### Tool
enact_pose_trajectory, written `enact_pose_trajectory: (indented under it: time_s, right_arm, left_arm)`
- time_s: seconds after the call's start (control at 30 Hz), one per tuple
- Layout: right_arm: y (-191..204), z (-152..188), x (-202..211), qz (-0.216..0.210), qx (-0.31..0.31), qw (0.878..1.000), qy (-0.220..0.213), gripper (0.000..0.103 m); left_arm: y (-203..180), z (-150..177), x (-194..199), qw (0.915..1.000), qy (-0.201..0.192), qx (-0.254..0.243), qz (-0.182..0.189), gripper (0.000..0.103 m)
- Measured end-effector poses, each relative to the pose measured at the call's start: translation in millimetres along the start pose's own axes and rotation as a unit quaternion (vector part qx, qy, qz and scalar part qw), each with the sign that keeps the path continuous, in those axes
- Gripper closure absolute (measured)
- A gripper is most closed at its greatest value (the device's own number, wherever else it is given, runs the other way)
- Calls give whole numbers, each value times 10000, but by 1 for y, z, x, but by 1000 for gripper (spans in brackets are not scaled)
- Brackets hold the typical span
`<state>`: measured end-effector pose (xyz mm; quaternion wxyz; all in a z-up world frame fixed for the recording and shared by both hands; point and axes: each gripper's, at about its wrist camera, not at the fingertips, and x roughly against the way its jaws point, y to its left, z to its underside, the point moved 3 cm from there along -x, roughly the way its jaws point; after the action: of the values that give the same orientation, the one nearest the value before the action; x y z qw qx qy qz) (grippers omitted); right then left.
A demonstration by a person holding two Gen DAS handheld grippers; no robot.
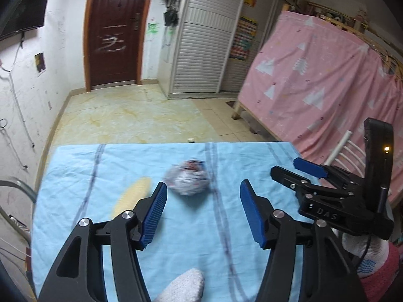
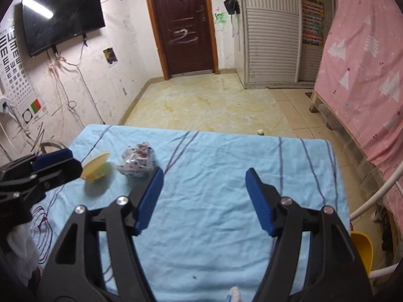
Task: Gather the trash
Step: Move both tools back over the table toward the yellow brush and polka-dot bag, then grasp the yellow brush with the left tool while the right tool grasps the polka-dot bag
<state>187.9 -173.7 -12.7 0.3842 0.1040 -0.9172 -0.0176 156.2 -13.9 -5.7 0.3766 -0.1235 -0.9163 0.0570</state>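
Now | left tongs spread, empty | right tongs spread, empty | crumpled wrapper mid-cloth, away from edges

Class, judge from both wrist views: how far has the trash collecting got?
Nothing looks collected yet. The crumpled wrapper and the yellow dish lie on the blue cloth. In hand: nothing; the left gripper and right gripper are open and empty. Left: grasp both items and bin them.
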Motion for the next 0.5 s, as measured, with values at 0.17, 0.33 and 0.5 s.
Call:
enact_pose_trajectory:
  time_s: [0.17,0.33,0.5]
  right_arm:
    - [24,-6,-17,-106,175,9997,114,35]
    - [40,-10,-36,-218,247,9992,232,34]
    - [48,-13,-51,-315,266,9986,343,32]
  left_arm:
    - [28,5,-15,9984,242,-20,-509,52]
    - [48,12,-32,9960,524,17,-726,52]
    - [62,17,-50,9940,743,72,-803,52]
